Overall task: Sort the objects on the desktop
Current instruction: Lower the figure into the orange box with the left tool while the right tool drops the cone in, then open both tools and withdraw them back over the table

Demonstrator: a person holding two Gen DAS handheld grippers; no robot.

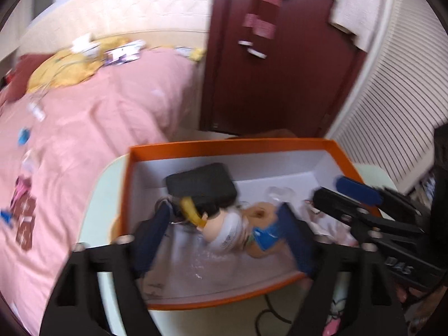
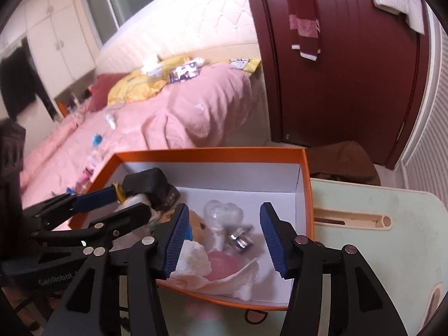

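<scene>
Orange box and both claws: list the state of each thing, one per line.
orange box: lidless, on the table, holding items
black case: in the box, leaning on its back wall
left claw: open over the box, gripping nothing
right claw: open over the box, gripping nothing
door: closed

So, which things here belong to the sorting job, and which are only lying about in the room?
Belonging to the job:
- orange cardboard box with white inside
- black rectangular pouch
- small plastic doll
- clear plastic piece
- small shiny metal part
- crumpled white tissue
- left gripper and right gripper, both open

Lying about:
- pink bed cover
- dark red door
- striped scarf
</scene>
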